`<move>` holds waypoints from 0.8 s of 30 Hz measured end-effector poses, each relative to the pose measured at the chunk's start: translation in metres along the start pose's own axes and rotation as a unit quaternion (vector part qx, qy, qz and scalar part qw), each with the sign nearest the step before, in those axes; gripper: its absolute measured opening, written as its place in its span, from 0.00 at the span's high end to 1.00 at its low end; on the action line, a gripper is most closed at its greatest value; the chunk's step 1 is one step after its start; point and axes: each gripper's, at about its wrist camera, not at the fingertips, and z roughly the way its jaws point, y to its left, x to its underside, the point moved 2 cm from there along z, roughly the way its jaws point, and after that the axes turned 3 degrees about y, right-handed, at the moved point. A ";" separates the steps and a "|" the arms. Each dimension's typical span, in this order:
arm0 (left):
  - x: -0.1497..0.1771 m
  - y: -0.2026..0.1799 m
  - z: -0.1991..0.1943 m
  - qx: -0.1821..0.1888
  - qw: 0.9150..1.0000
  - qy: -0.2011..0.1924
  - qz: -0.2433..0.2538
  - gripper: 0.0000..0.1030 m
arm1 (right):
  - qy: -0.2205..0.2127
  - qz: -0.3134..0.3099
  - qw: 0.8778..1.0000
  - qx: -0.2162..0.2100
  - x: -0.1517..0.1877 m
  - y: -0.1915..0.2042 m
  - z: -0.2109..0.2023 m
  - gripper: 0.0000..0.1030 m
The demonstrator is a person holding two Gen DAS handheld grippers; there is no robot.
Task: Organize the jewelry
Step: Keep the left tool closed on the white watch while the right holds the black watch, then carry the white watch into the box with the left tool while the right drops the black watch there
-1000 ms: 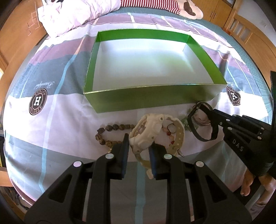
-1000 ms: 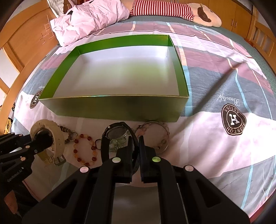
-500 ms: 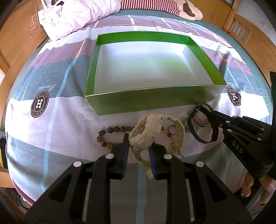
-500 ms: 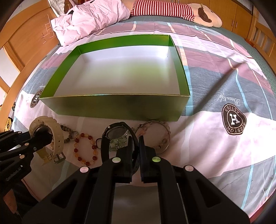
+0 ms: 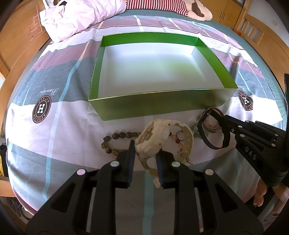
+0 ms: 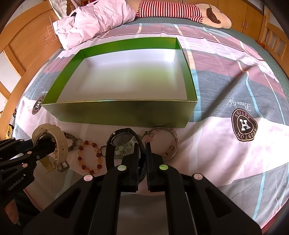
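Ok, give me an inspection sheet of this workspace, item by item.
Surface: bed with a patchwork sheet.
Job's things: green box, nothing in it; cream watch; black watch; brown bead bracelet; amber bead bracelet; pink bangle.
Clutter: white quilt, striped plush toy.
Grippers: left hand-held gripper shut on the cream watch; right hand-held gripper shut on the black watch strap.
Cables: nothing seen.
Surroundings: wooden bed frame.

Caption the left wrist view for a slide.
Left gripper clamps a cream watch before an empty green box; right gripper holds a black watch.
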 end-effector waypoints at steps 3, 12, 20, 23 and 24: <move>0.000 0.000 0.000 0.000 1.000 0.000 0.000 0.79 | 0.001 0.000 1.000 0.000 0.000 0.000 0.000 0.94; 0.000 0.000 0.000 0.000 1.000 -0.001 0.000 0.79 | -0.003 0.001 1.000 0.001 0.000 0.000 -0.001 0.94; -0.001 0.001 -0.002 0.000 1.000 -0.003 -0.002 0.79 | -0.013 0.002 1.000 -0.004 -0.001 0.001 -0.006 0.94; -0.003 0.004 -0.005 0.001 1.000 -0.007 -0.007 0.79 | -0.025 -0.002 1.000 -0.003 -0.005 0.000 -0.013 0.94; -0.004 0.005 -0.005 0.001 1.000 -0.008 -0.009 0.79 | -0.031 -0.002 1.000 -0.005 -0.006 -0.001 -0.016 0.94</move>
